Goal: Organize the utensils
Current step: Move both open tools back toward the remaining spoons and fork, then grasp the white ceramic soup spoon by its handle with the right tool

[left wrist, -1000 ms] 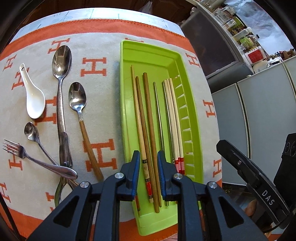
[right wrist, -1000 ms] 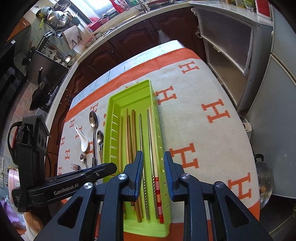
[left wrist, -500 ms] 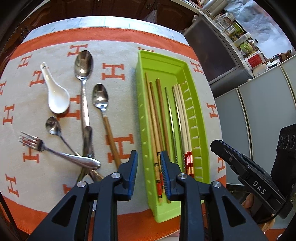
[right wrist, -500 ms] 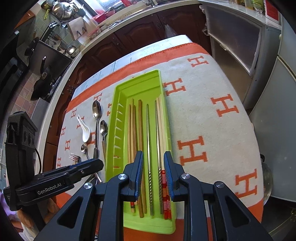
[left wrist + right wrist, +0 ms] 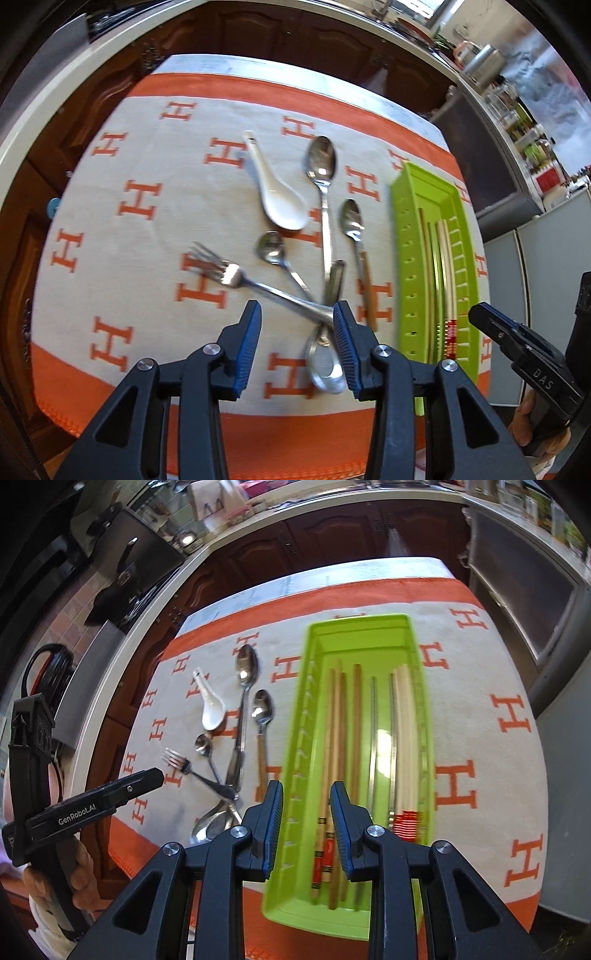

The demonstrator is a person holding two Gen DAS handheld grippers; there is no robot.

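A green tray (image 5: 295, 738) (image 5: 406, 236) holds several chopsticks (image 5: 334, 738). Left of it on the cloth lie a white ceramic spoon (image 5: 277, 195), a long steel spoon (image 5: 322, 162), a wooden-handled spoon (image 5: 352, 223), a small spoon (image 5: 270, 249), a fork (image 5: 229, 273) and a ladle-like spoon (image 5: 325, 365). My left gripper (image 5: 297, 350) is open and empty above the crossed handles. My right gripper (image 5: 306, 830) is open and empty over the tray's near left part. The left gripper also shows in the right wrist view (image 5: 110, 794).
An orange-bordered cloth with H marks (image 5: 147, 192) covers the table. Dark wooden cabinets (image 5: 314, 542) stand behind it. Grey cabinets (image 5: 546, 258) stand to the right. The table's near edge lies just below both grippers.
My left gripper has swung left from the tray to the loose cutlery and has opened wider. My right gripper has lowered toward the tray and opened a little wider.
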